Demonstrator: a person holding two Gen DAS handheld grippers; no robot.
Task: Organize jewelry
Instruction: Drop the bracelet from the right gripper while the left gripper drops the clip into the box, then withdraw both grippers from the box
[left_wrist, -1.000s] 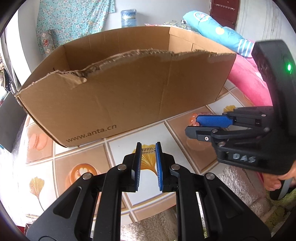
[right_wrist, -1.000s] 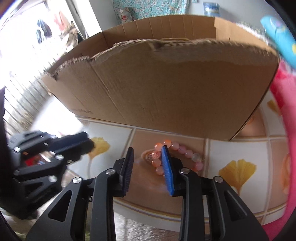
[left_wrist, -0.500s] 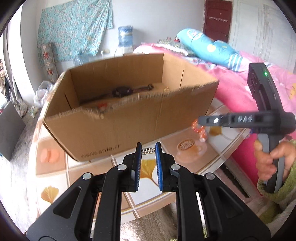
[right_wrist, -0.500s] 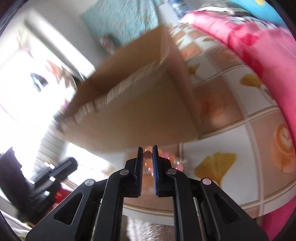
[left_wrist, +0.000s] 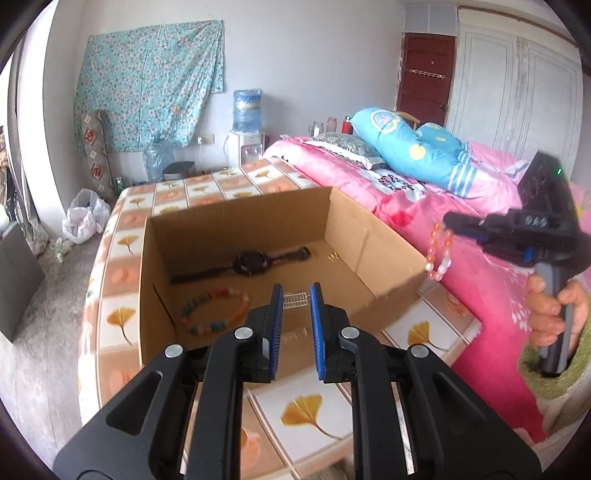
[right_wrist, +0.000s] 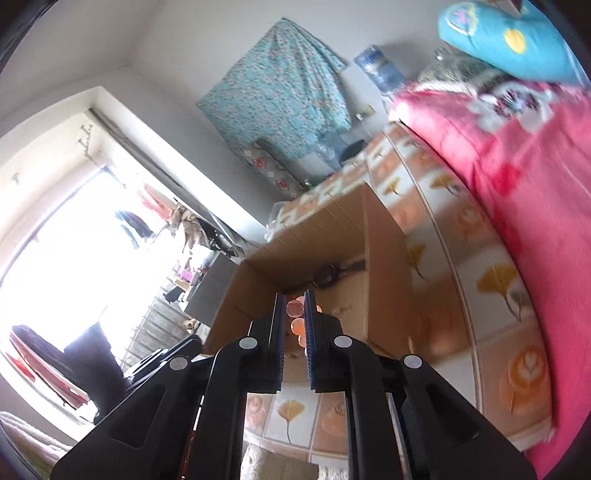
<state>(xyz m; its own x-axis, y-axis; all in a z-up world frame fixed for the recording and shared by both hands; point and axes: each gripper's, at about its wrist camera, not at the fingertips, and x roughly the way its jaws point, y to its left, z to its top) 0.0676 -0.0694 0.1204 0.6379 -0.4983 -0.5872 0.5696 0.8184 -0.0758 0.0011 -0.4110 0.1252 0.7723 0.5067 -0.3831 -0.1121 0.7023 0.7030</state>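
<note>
- Right gripper (right_wrist: 294, 314), jaws just closed, now grips the orange bead bracelet (left_wrist: 439, 251), lifted off the table (left_wrist: 424, 328)
- Left gripper (left_wrist: 296, 301) clamps a small comb clip (left_wrist: 294, 299), raised above the cardboard box (left_wrist: 369, 236), so both go in next

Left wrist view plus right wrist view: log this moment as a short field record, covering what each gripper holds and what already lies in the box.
left gripper: shut on small metal comb clip, above the box
right gripper: shut on orange bead bracelet, hanging clear of the table, just outside the box's right wall
box: open cardboard, on tiled table
in box: dark watch, multicoloured bead bracelet
person: hand on right gripper's handle
</note>
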